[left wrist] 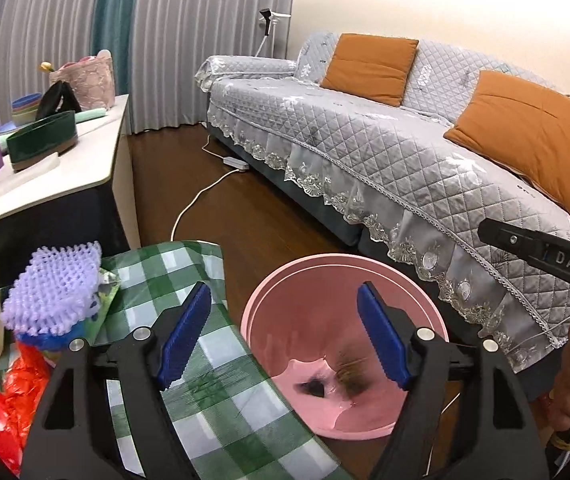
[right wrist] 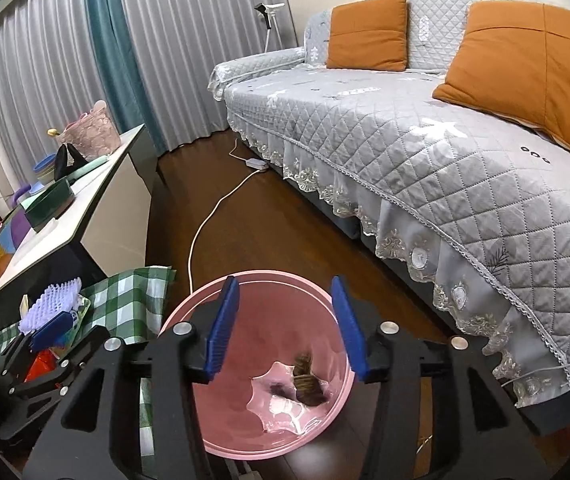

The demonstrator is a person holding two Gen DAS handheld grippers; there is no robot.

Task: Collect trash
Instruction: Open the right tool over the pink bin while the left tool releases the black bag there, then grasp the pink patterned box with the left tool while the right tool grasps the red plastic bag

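Pink bin (right wrist: 213, 436) on the dark floor (right wrist: 269, 232) between a green-checked cloth (left wrist: 221, 400) and the sofa (right wrist: 425, 152). Right gripper (right wrist: 285, 328) hangs over the bin mouth, blue pads apart, nothing between them. A brown crumpled wad (right wrist: 307, 384) and a small dark scrap (right wrist: 279, 390) lie on the bin bottom. Left gripper (left wrist: 285, 336) jaws wide apart, empty, one finger over the cloth, the other over the bin. On the cloth at left: purple mesh piece (left wrist: 55, 284), red plastic (left wrist: 9, 400), other clutter. White table (left wrist: 45, 184) behind with a green tray (left wrist: 43, 144).
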